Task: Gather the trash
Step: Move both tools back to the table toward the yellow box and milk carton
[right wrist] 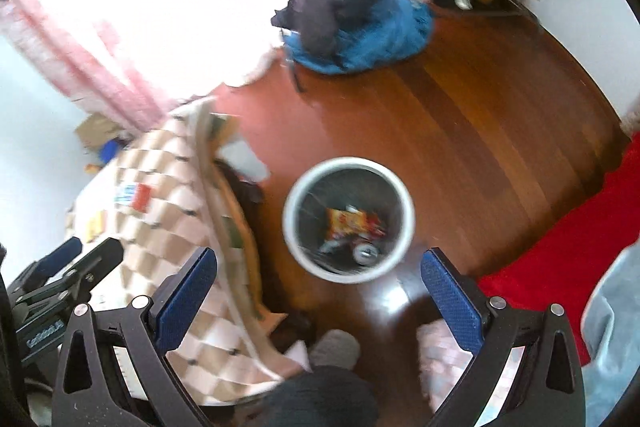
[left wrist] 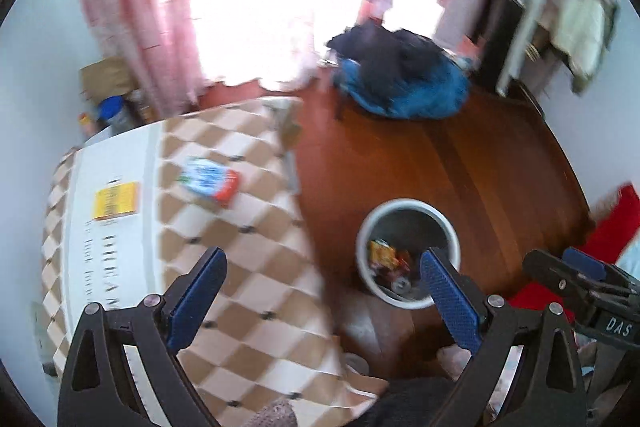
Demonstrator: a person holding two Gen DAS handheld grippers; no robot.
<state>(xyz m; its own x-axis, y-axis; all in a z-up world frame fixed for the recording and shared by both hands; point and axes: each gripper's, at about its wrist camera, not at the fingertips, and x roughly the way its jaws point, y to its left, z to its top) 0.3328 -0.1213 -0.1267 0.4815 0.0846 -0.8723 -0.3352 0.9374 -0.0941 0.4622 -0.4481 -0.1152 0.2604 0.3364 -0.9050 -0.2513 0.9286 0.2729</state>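
Both your grippers are spread wide and carry nothing: the left gripper hangs over the near edge of the checkered table, the right gripper above the wooden floor just near of the bin. The bin stands on the floor right of the table and already holds wrappers and what looks like a can. The next piece of trash looks to be the blue, white and red packet, lying flat on the table at its far side, left of the bin. Reach with your left, come down flat, straddle its short width, and pinch firmly, since a flat pack slips easily. The yellow card left of it may follow
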